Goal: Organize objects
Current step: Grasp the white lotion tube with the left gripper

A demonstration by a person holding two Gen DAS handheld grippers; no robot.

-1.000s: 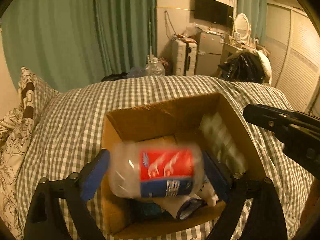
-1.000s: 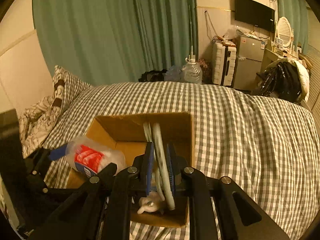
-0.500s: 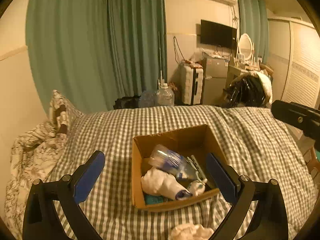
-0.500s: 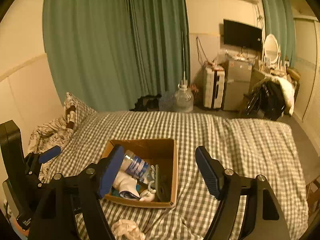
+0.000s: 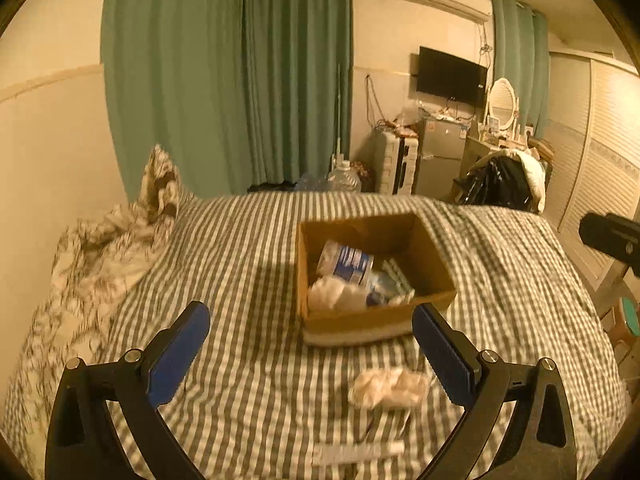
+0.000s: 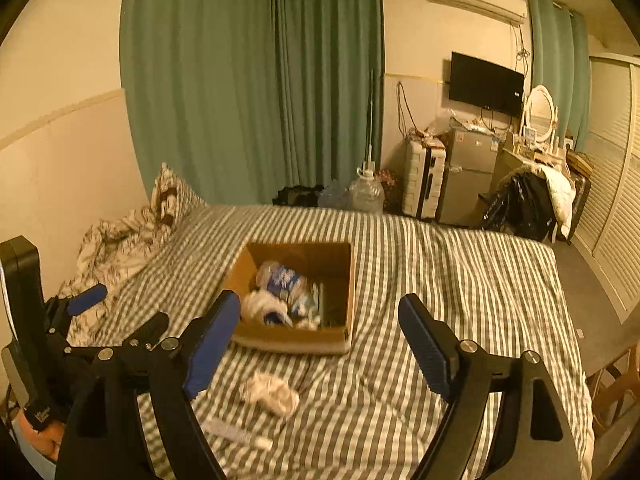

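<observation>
Both grippers backed off, jaws spread and empty: cardboard box [image 5: 372, 280] sits at 12 o'clock, crumpled cloth [image 5: 388, 387] and white tube [image 5: 356, 451], long axis 3-to-9, lie just inside left gripper [image 5: 310, 354]'s right finger; right gripper [image 6: 320, 344] looks slightly farther.

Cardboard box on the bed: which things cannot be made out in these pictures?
- Cardboard box bottom: both views, covered by the plastic jar and white cloth.
- Jar label text: blurred, too small.
- Thin white tube on the bedspread: kind unreadable, blurred.
</observation>
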